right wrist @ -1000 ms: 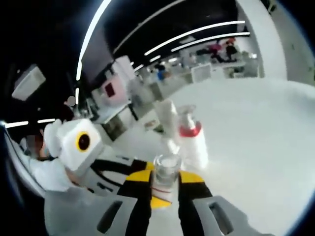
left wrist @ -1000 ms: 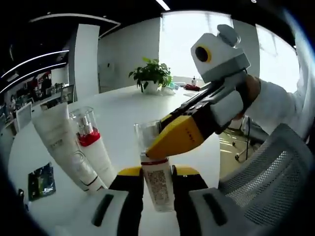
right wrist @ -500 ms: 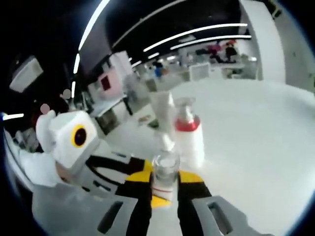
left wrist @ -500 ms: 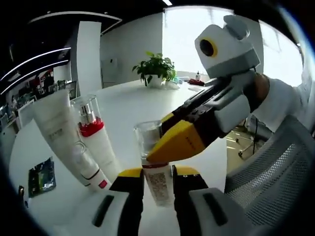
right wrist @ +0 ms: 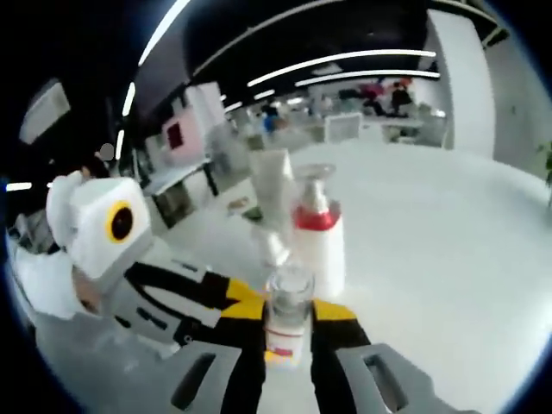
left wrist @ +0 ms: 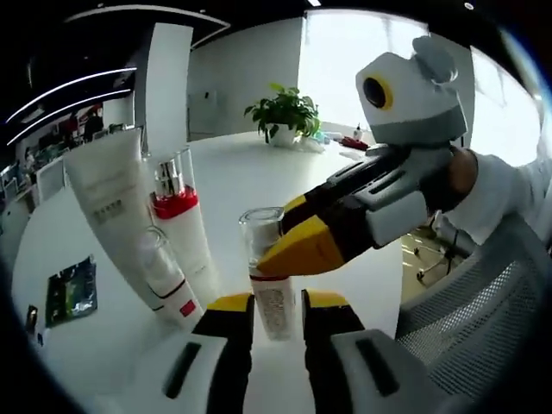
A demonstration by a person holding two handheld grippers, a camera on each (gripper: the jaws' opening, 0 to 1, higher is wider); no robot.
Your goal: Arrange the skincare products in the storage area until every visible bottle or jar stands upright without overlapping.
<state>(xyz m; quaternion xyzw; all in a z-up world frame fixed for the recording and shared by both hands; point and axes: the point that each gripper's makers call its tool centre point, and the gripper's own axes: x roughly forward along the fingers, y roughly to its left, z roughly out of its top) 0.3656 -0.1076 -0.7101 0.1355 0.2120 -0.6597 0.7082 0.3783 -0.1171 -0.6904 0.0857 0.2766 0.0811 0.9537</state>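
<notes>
Both grippers clamp one small bottle point(left wrist: 269, 285) — left gripper point(left wrist: 276, 312) low, right gripper point(right wrist: 289, 328) on its cap; pump bottle point(left wrist: 183, 226) at 10 o'clock.

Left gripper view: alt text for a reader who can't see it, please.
Both yellow-tipped grippers, left and right, grip one small clear-capped white bottle above a round white table. Beside it stand a red-collared white pump bottle and a white tube.

Both views sit low, close over the white table point(left wrist: 259, 185), facing each other; shared: clear-capped bottle point(left wrist: 267, 280) point(right wrist: 287, 315), red-collared pump bottle point(left wrist: 183, 233) point(right wrist: 316, 235).
</notes>
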